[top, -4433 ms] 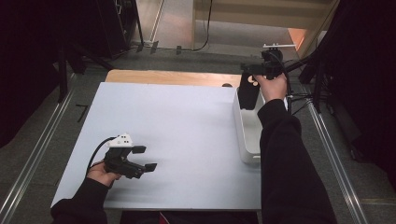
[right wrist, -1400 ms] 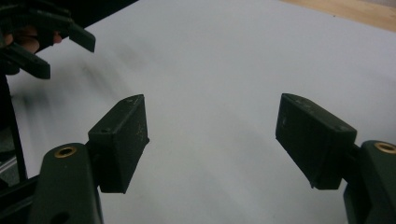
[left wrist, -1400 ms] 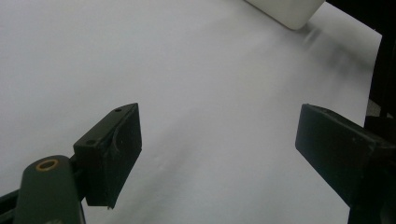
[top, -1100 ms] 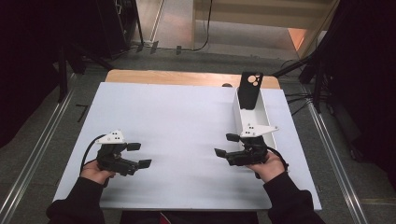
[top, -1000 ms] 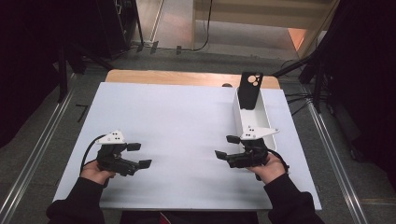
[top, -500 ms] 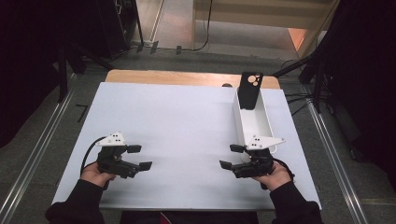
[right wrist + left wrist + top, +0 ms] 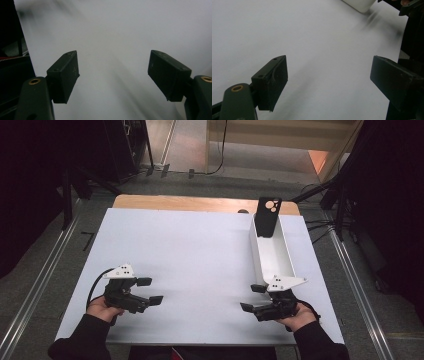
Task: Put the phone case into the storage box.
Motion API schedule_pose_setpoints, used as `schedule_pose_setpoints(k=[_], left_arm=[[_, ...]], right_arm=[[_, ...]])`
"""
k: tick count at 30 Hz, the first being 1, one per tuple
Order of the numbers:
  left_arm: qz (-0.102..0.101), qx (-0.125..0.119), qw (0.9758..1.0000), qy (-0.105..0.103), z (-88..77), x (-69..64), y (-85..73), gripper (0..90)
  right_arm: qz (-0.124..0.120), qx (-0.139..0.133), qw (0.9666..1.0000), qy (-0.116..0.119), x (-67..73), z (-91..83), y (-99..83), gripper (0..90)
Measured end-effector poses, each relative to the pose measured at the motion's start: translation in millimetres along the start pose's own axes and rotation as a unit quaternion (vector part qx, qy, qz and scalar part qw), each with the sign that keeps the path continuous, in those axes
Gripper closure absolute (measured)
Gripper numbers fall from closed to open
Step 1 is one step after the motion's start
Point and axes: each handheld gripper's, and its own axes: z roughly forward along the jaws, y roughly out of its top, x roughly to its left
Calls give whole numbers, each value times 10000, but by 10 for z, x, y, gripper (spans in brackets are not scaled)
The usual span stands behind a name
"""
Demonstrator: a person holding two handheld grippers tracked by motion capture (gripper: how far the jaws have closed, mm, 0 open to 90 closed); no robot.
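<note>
- My left tongs [image 7: 150, 291] and right tongs [image 7: 252, 298] rest wide open, holding nothing, on the white tabletop [image 7: 190, 250]
- Black phone case [image 7: 267, 216] stands upright at the far end of the long white tray [image 7: 272, 255], well apart from both

The black phone case [image 7: 267, 216] stands upright at the far end of a long white tray [image 7: 273, 256], leaning against the tray's far wall and rising well above its rim. Its back faces the high view, showing a round camera opening with several smaller holes near its top edge. Its lower end sits inside the tray.

The tray is a narrow, open white box with low walls. It lies on the right side of the white surface [image 7: 200, 250], with its long axis running from near to far. Apart from the case, its floor is bare. Its near end lies just beyond the right tool [image 7: 255, 299], without touching it.
</note>
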Motion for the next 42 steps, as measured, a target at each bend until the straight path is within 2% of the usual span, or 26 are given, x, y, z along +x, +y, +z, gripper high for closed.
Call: schedule_pose_setpoints(k=[3,8,17,22,33,42], left_arm=[[-3,1,10000,14,-1,1,-2,142],[2,21,10000,16,6,-1,-9,142],[21,15,10000,-12,10,-10,-34,142],[38,32,10000,-17,15,-6,-28,142],[14,-6,10000,-36,16,0,-26,142],[17,21,10000,-49,14,-1,-20,142]], right_arm=[[19,48,10000,56,-13,-17,-58,228],[0,190,9998,-51,-45,-46,-150,227],[107,176,9996,-186,-97,-136,-255,227],[112,122,9997,-173,-106,-148,-256,227],[107,184,9996,-195,-113,-138,-262,228],[39,281,9991,-319,-123,-133,-273,225]])
